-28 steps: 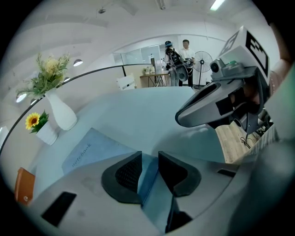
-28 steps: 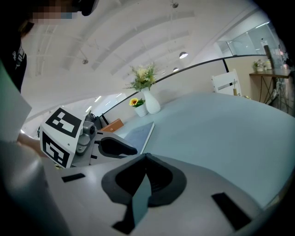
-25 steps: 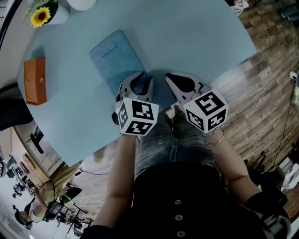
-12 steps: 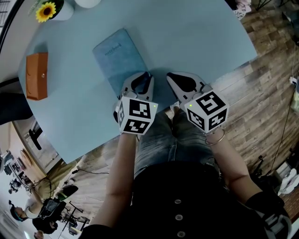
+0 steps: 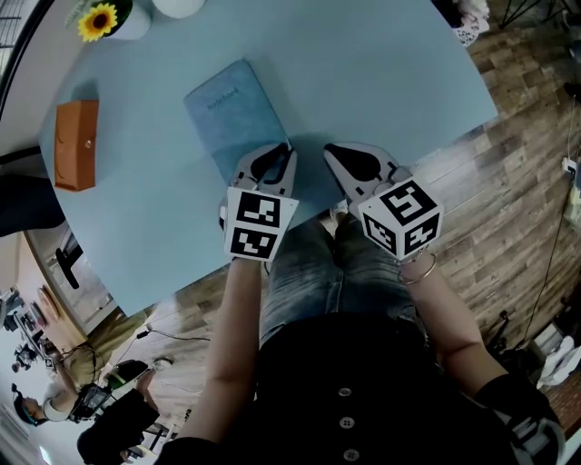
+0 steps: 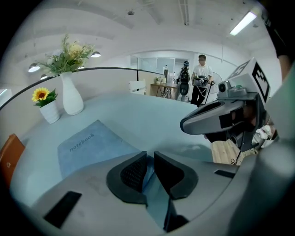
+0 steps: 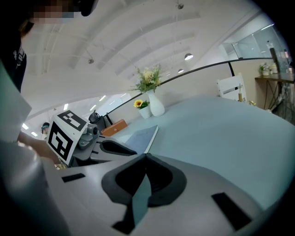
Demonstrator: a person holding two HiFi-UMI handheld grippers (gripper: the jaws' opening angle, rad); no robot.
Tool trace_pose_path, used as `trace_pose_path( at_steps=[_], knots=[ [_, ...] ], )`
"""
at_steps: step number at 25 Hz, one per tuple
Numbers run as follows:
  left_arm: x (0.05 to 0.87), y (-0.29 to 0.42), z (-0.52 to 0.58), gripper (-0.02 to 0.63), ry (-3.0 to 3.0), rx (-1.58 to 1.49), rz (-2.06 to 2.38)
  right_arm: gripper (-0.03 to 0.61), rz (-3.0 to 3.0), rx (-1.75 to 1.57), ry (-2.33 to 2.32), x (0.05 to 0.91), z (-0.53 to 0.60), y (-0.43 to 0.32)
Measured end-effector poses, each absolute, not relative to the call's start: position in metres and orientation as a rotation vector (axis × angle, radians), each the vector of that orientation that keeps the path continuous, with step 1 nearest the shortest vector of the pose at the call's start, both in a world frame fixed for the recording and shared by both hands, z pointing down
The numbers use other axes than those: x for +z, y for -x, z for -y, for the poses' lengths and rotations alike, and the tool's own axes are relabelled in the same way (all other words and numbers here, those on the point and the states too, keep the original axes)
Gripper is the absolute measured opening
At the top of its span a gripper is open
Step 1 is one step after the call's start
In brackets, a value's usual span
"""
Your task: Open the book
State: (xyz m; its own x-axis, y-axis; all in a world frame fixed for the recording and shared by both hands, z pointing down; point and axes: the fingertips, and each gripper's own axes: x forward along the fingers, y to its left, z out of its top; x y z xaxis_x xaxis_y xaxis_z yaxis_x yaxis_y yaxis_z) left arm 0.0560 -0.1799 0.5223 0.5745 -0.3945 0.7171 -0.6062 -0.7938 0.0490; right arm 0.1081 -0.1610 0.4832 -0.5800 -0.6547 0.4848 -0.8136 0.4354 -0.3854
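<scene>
A closed blue book (image 5: 234, 113) marked "notebook" (image 6: 90, 147) lies flat on the light blue table (image 5: 381, 73). My left gripper (image 5: 287, 148) is at the book's near right corner. Its jaws (image 6: 150, 156) are drawn together to a narrow slit with a strip of the book's blue in it. I cannot tell whether only the cover is pinched. My right gripper (image 5: 329, 150) hovers just right of the book, shut with nothing held (image 7: 145, 156). In the right gripper view the book (image 7: 140, 136) lies ahead and to the left.
An orange case (image 5: 76, 143) lies at the table's left. A sunflower pot (image 5: 113, 18) and a white vase (image 6: 72, 97) stand at the far edge. The table's near edge is by my legs, with wooden floor (image 5: 508, 182) to the right. A person (image 6: 201, 78) stands far off.
My left gripper has rolled a little at the book's near corner. The book still lies flat and closed, and the right gripper has barely moved.
</scene>
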Motion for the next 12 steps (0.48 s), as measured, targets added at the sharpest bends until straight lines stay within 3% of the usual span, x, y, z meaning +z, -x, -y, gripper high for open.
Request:
trace_pose_path(
  at_steps=[12],
  knots=[
    [0.5210, -0.0505, 0.1841, 0.052, -2.415, 0.892, 0.858, 0.002, 2.454, 0.859, -1.250, 0.4762, 0.1644, -0.1051]
  ],
)
